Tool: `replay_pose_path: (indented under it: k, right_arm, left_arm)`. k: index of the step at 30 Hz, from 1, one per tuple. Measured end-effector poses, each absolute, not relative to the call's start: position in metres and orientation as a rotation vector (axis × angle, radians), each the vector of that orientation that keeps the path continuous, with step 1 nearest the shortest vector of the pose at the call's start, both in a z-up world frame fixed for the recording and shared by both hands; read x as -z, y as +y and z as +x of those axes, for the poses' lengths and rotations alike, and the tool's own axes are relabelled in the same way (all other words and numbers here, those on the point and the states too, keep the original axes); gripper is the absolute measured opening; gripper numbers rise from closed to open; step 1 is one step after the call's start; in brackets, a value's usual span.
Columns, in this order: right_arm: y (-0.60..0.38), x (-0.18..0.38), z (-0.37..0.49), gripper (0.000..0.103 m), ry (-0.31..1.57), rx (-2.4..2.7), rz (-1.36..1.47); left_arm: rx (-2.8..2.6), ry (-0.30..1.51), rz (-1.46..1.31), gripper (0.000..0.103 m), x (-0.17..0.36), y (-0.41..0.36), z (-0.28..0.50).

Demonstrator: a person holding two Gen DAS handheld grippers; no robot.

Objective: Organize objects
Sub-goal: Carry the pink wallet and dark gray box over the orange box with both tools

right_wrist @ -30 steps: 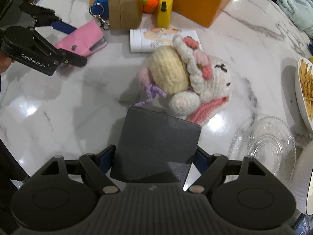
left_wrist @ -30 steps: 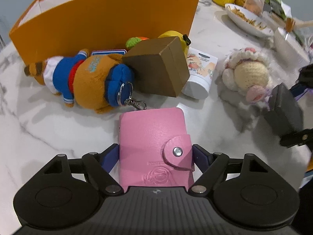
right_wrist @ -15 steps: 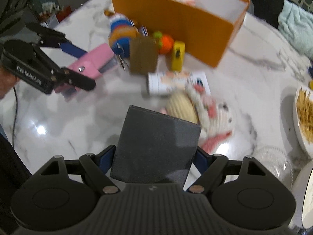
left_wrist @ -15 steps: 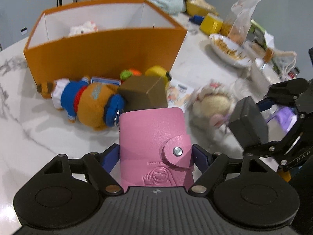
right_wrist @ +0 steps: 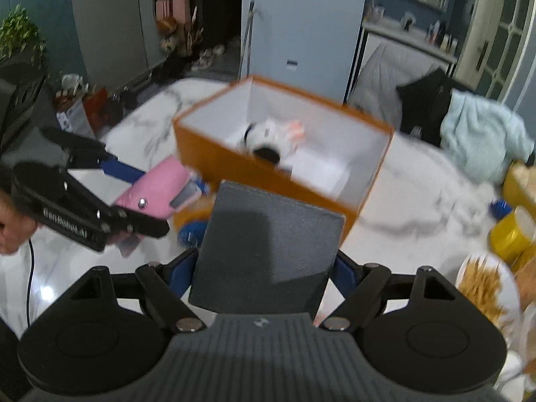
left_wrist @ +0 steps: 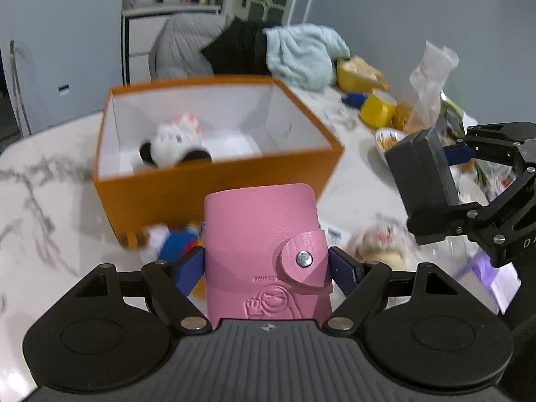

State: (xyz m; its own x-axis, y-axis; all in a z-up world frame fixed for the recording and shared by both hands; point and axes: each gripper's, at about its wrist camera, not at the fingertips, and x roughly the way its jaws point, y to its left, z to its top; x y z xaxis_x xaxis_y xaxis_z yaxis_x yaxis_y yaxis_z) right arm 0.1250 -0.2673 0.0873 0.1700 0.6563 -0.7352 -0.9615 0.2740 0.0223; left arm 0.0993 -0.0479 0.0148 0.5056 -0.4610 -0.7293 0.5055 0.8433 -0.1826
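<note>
My left gripper (left_wrist: 266,268) is shut on a pink snap wallet (left_wrist: 264,234) and holds it in the air in front of the orange box (left_wrist: 214,181). My right gripper (right_wrist: 266,268) is shut on a dark grey box (right_wrist: 268,244), also lifted, near the orange box (right_wrist: 261,174). The orange box is open on top, white inside, with a white plush toy (left_wrist: 174,147) in it. The right gripper with the grey box (left_wrist: 422,174) shows at the right of the left wrist view. The left gripper with the wallet (right_wrist: 157,191) shows at the left of the right wrist view.
A blue and orange plush (left_wrist: 167,238) and a cream crochet doll (left_wrist: 378,241) lie on the marble table (left_wrist: 50,201) before the box. A yellow tub (left_wrist: 378,110), a plate of food (right_wrist: 485,288) and bags stand at the right. A light blue towel (left_wrist: 305,53) lies behind.
Both grippers have risen from the table with their objects and tilted up toward the orange box, whose inside now shows.
</note>
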Motion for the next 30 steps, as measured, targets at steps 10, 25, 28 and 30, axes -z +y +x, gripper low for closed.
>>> replay_pose_path:
  k: [10, 25, 28, 30]
  right_arm:
    - [-0.223, -0.138, 0.154, 0.083, 0.615, -1.169, -0.471]
    - [-0.158, -0.105, 0.244, 0.083, 0.751, -1.012, -0.327]
    - [-0.148, -0.082, 0.249, 0.083, 0.771, -1.030, -0.344]
    - [-0.140, -0.068, 0.248, 0.083, 0.795, -1.041, -0.372]
  left_arm:
    - [0.573, 0.765, 0.123, 0.092, -0.060, -0.067, 0.129]
    - [0.481, 0.691, 0.062, 0.092, -0.074, -0.082, 0.208]
    - [0.454, 0.705, 0.032, 0.092, -0.065, -0.078, 0.225]
    - [0.433, 0.715, 0.011, 0.092, -0.059, -0.077, 0.237]
